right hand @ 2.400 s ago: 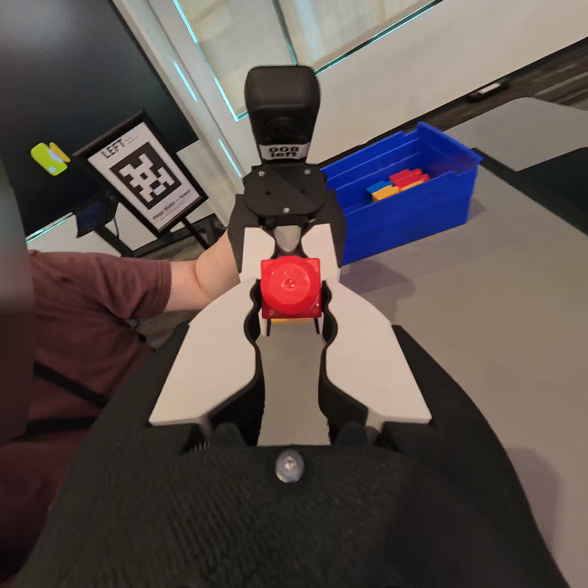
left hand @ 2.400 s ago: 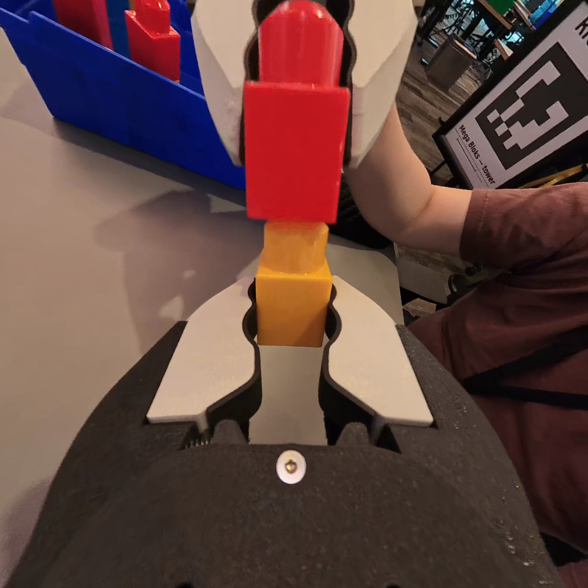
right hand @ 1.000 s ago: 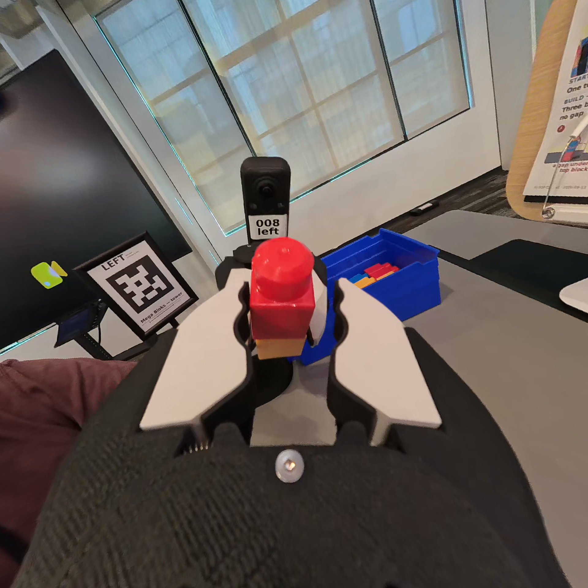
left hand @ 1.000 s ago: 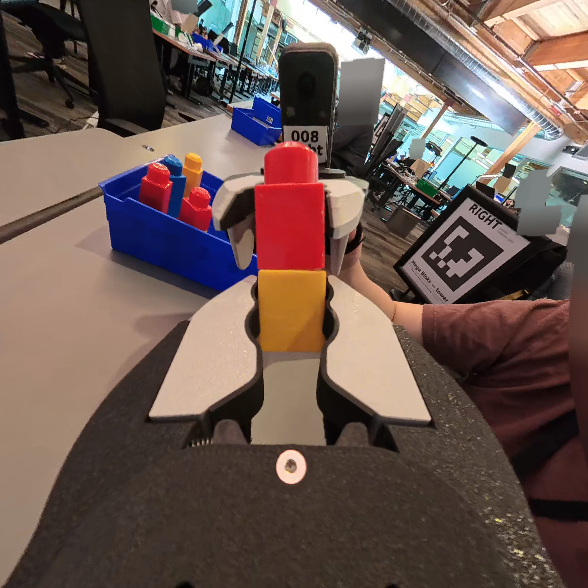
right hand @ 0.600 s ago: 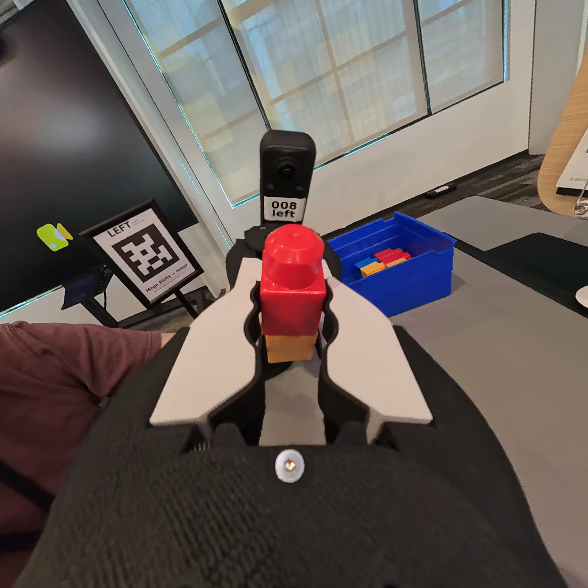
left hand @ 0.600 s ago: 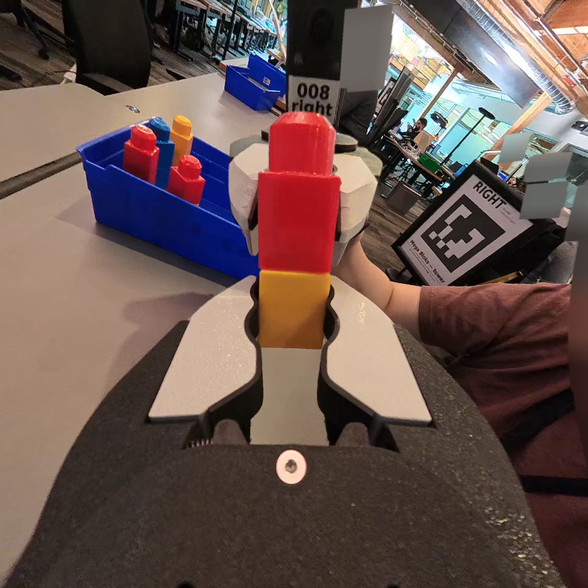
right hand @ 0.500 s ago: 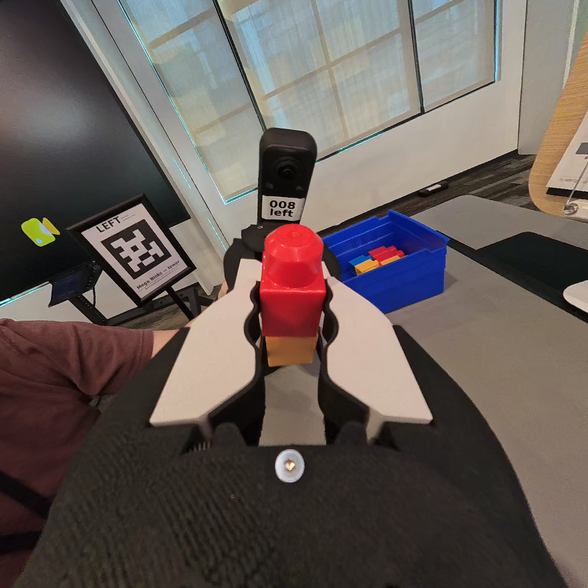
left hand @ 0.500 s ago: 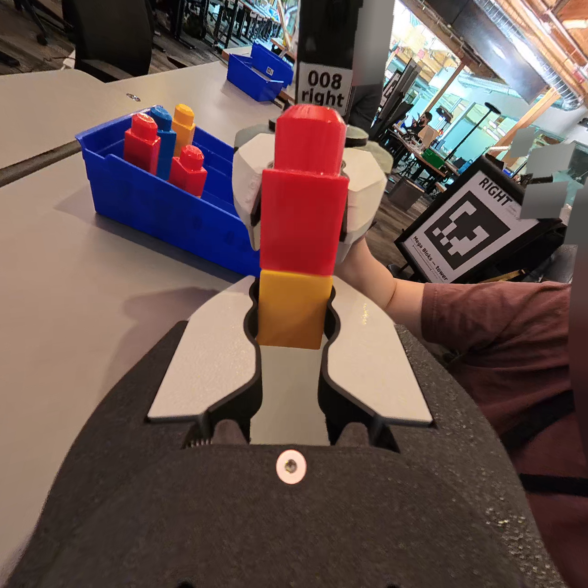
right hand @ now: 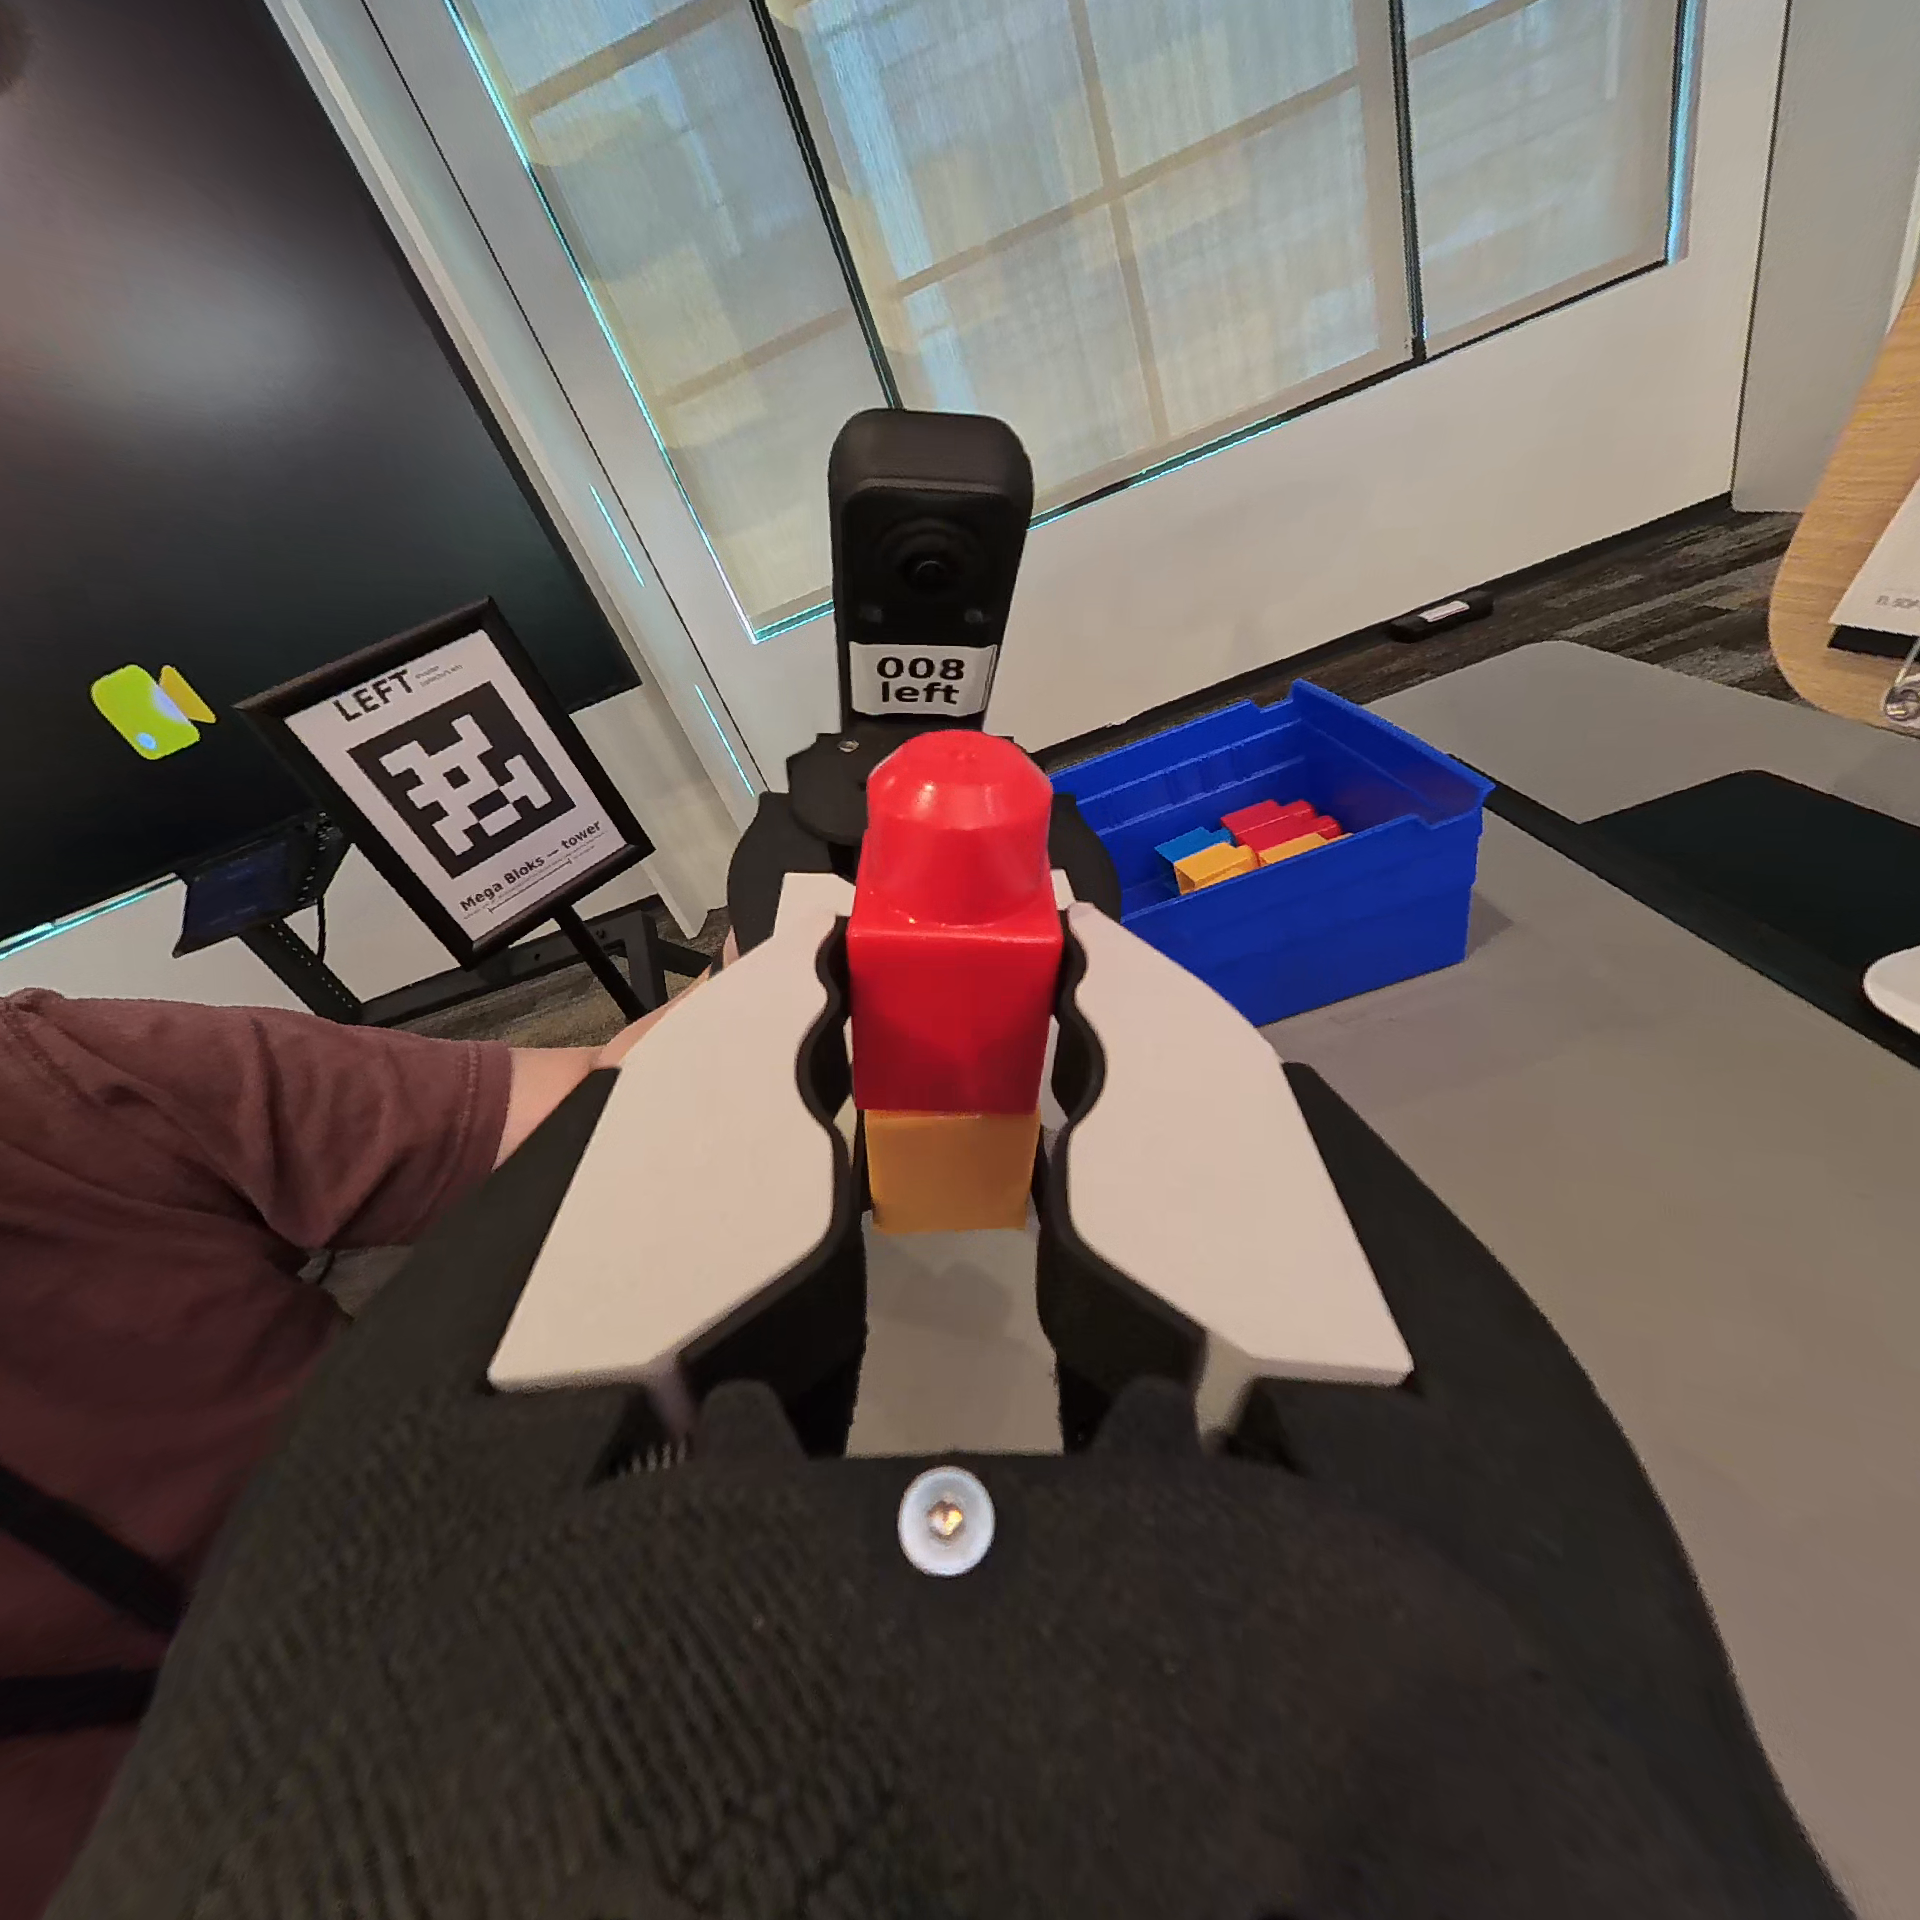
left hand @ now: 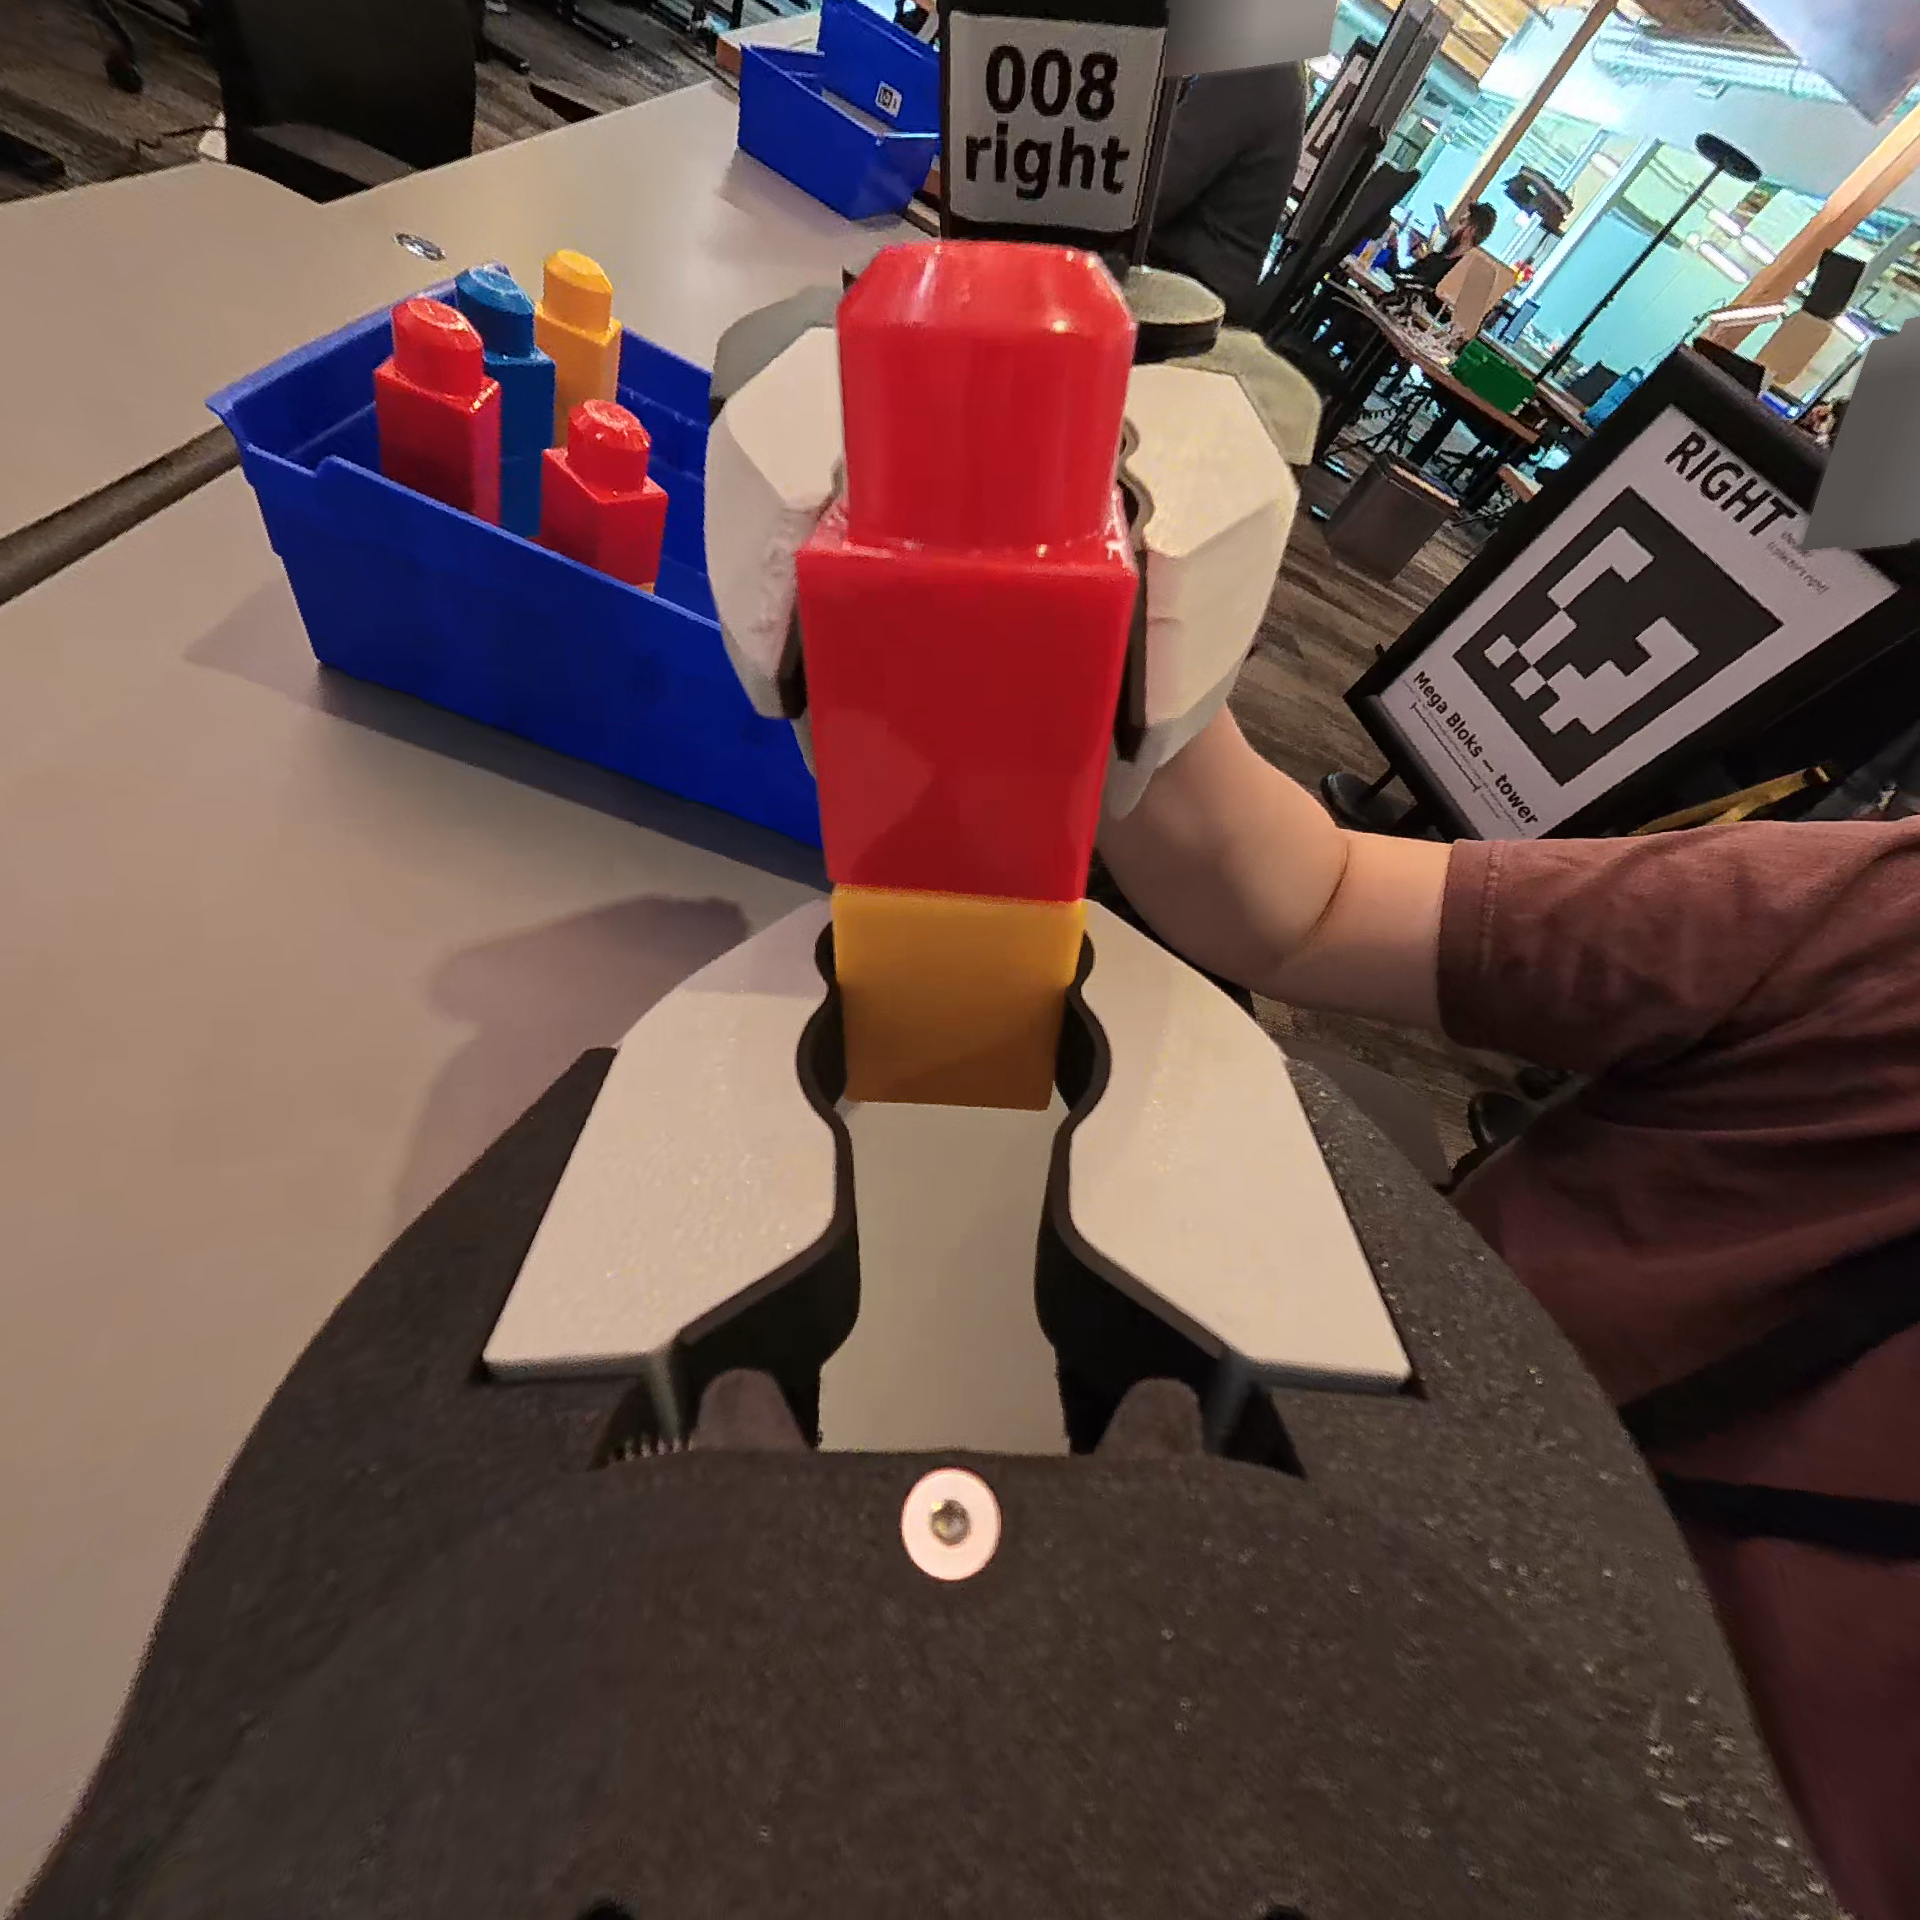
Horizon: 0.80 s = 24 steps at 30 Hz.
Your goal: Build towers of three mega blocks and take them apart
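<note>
A red block (left hand: 961,717) sits pressed onto a yellow block (left hand: 951,997), and the pair is held up above the grey table (left hand: 260,935). My left gripper (left hand: 951,1013) is shut on the yellow block. My right gripper (right hand: 948,997) is shut on the red block (right hand: 951,997), its pads against both sides. The yellow block (right hand: 948,1169) shows just below the red one in the right wrist view. In the left wrist view the right gripper's white fingers (left hand: 764,561) flank the red block from behind.
A blue bin (left hand: 488,623) holding red, blue and yellow block towers stands on the table at the left. Another blue bin (right hand: 1340,904) with loose blocks stands beyond the right gripper. Marker signs on stands (left hand: 1631,644) (right hand: 457,779) flank the table. The person's arm (left hand: 1278,883) and maroon sleeve are close by. The tips of one gripper are about 6 cm away from the tips of the other.
The red block was pushed down onto the yellow block's stud. The right gripper then opened, re-gripped the red block's body and closed on it. Both grippers tilted up from the table.
</note>
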Tool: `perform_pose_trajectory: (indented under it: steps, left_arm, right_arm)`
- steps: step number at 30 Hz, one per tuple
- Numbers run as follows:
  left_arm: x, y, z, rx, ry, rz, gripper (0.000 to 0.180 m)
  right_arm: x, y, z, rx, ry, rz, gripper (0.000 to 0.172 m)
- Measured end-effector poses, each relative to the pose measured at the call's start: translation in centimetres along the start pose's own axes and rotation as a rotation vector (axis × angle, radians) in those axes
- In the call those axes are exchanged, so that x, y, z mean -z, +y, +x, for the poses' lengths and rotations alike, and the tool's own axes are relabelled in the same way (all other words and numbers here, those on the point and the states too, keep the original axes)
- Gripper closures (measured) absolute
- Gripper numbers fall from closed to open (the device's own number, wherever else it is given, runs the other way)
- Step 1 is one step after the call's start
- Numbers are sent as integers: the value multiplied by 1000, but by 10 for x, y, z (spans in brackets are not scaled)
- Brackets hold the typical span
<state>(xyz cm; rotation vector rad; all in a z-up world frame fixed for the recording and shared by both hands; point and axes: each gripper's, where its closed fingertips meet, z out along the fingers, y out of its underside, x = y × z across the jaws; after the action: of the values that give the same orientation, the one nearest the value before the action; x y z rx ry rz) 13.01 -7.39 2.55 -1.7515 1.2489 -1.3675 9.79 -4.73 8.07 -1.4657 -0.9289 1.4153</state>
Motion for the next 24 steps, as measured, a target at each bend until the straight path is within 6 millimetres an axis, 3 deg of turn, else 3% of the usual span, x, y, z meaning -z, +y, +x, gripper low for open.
perform_pose_trajectory:
  steps: [12,24]
  left_arm:
    - [8,-5,13,5,90,23,144]
    - [12,-8,5,24,21,24,144]
  right_arm:
    - [2,3,-12,9,-90,-18,134]
    - [-2,-1,-5,2,-36,43,134]
